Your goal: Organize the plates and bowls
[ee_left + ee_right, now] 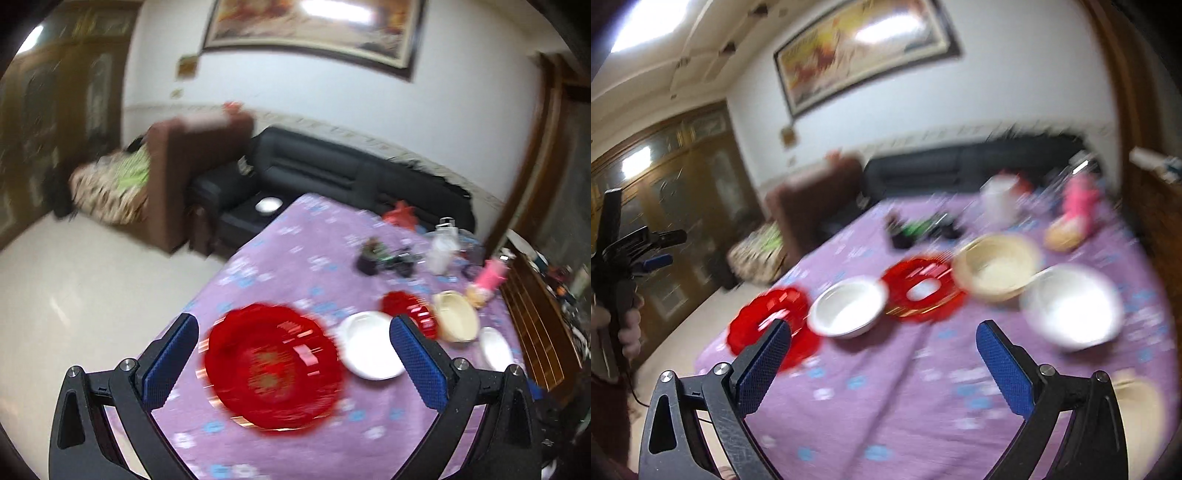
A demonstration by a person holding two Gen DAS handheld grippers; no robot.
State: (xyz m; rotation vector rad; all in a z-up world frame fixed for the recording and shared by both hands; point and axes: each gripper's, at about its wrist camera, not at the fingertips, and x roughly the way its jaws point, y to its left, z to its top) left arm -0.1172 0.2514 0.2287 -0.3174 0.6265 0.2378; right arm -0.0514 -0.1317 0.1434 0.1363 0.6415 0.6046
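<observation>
Both tongs stand apart and hold nothing. In the left wrist view, the left tongs [293,365] frame the large red plate [275,365] at lower centre of the frame; the right tongs [882,365] hover over bare purple cloth on the counter [886,406].

The dishes lie in a row across the middle of the right wrist view: the large red plate at far left, then a white bowl [847,306], a second red plate [921,291], a cream bowl [995,267] and a larger white bowl [1071,308] at right.

Handling, as a judgement:
- The red plates look like thin, glossy plastic: light, somewhat flexible, slippery. Take hold at the scalloped rim, one finger above and one below.
- The bowls appear stiff with smooth walls, material uncertain; treat them as breakable. Pinch the rim wall, one finger inside and one outside.
- The cloth may slide or bunch; lift dishes, do not drag them.

Motion blur obscures finer detail.
</observation>
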